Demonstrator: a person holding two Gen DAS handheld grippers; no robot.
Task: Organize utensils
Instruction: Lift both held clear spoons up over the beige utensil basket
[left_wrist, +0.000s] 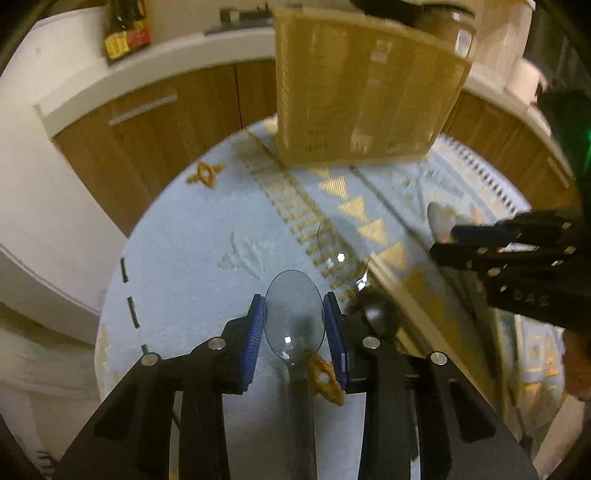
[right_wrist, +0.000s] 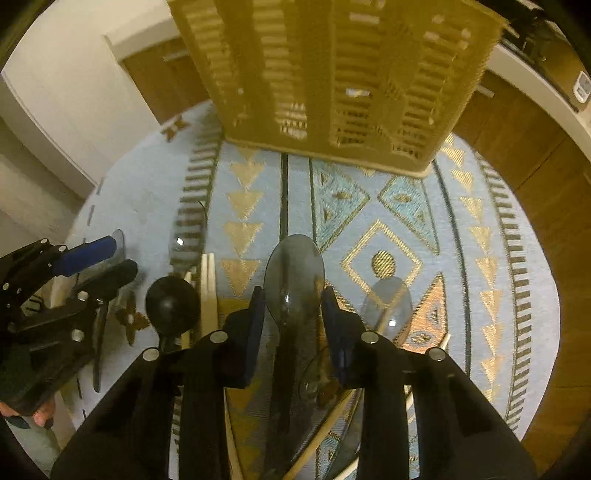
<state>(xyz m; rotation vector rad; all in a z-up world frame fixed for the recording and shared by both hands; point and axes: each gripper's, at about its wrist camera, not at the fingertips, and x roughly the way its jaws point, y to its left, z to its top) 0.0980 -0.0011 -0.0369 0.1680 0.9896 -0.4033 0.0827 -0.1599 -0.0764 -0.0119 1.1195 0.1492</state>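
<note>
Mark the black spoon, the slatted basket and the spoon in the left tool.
black spoon (right_wrist: 171, 301): right wrist view, on its bowl.
slatted basket (right_wrist: 332, 74): right wrist view, on its front wall.
clear spoon (left_wrist: 294, 314) in the left tool: left wrist view, on its bowl.

1. You work over a round table (right_wrist: 532, 295) covered by a pale blue cloth with gold triangles and diamonds.
2. At the top of the right wrist view, a tan slatted utensil basket (right_wrist: 332, 74) stands on the cloth.
3. Lower left, a black spoon (right_wrist: 171, 302) lies beside pale chopsticks (right_wrist: 208, 291).
4. Right of centre, a clear grey spoon (right_wrist: 388, 306) lies on the diamond pattern.
</note>
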